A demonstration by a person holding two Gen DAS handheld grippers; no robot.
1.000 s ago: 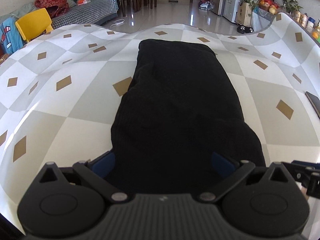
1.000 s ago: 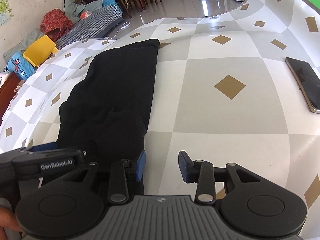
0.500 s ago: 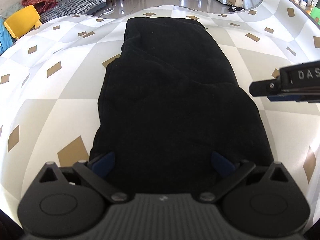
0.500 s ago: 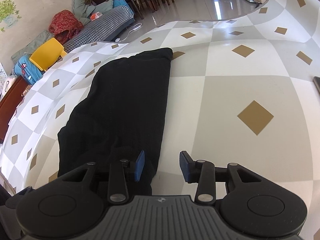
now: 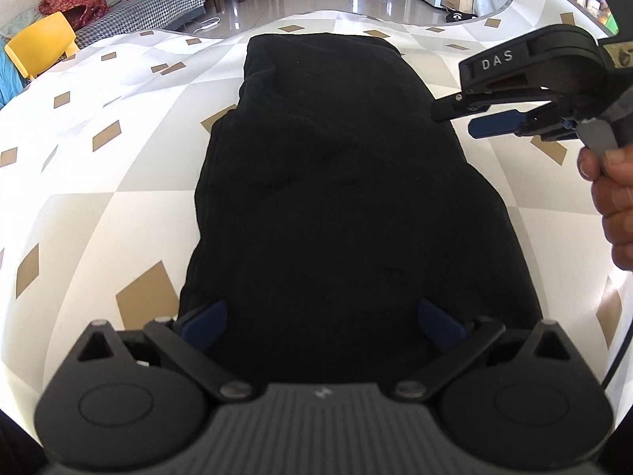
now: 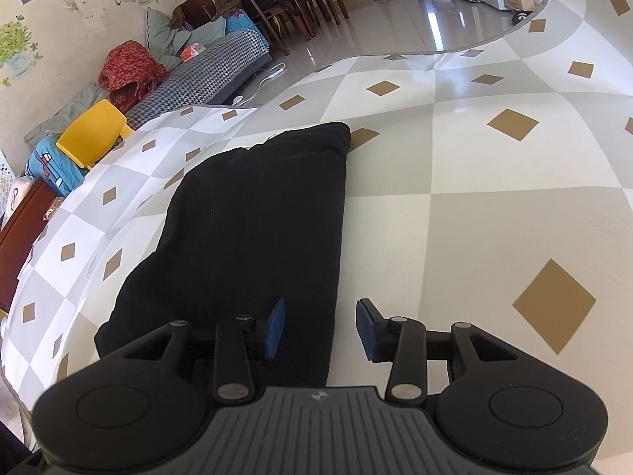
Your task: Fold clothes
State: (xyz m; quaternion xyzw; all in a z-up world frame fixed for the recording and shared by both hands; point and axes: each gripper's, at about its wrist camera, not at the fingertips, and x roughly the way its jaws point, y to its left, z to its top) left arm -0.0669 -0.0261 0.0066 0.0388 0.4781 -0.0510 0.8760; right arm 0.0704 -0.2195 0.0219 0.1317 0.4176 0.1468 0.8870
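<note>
A black garment [image 5: 348,182], folded into a long strip, lies flat on the checkered tablecloth [image 5: 99,198] and runs away from me. My left gripper [image 5: 322,322] is wide open above the garment's near end, its blue pads [image 5: 205,322] spread apart over the cloth with nothing gripped. My right gripper [image 6: 320,328] is open over the garment's [image 6: 253,229] right edge, one pad above the cloth and the other above the tablecloth [image 6: 474,237]. In the left wrist view the right gripper [image 5: 455,120] comes in from the right, hovering beside the garment's right side.
A person's hand [image 5: 617,198] holds the right gripper, with a cable trailing below it. The table's far edge [image 6: 395,55] curves just beyond the garment. Off the table at the left stand a yellow chair [image 6: 93,130] and a checked sofa [image 6: 205,75].
My right gripper has travelled forward along the garment's right edge and now shows in the left wrist view. The phone has left the right wrist view. My left gripper stays over the near end.
</note>
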